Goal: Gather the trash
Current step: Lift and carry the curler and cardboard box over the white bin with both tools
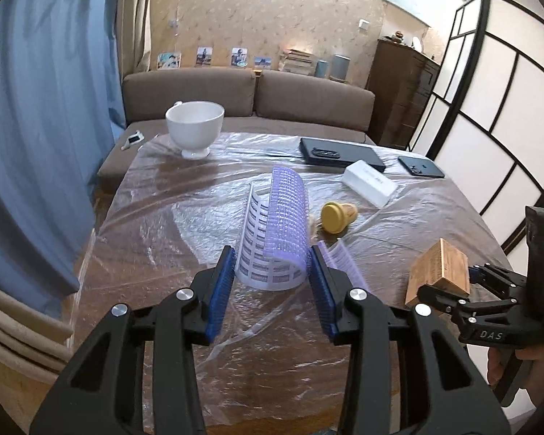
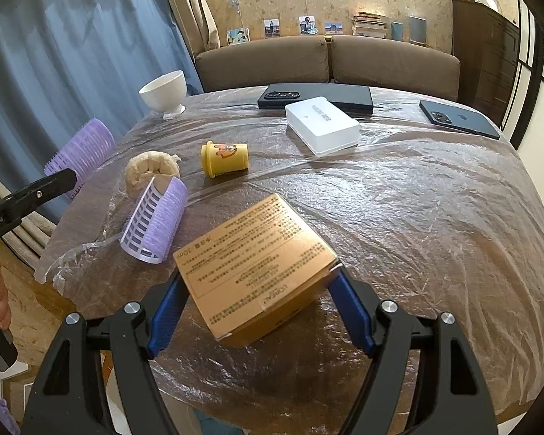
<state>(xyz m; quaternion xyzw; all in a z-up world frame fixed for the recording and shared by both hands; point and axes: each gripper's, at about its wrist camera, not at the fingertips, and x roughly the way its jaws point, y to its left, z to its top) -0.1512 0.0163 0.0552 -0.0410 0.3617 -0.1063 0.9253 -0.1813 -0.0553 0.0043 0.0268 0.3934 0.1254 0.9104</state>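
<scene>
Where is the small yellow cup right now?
The yellow cup lies on its side on the plastic-covered table, left of centre in the right wrist view, between the beige wad and the white box.

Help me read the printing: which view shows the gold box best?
The right wrist view: the gold box fills the foreground, printed top facing the camera, clamped in the right gripper. The left wrist view shows it only small and sideways at the edge.

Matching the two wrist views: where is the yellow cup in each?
Left wrist: yellow cup lies on its side right of centre, just beyond the purple roller between the left fingers.
Right wrist: yellow cup lies left of centre, above the gold box.
Shared landmark: white bowl at the table's far left.
</scene>
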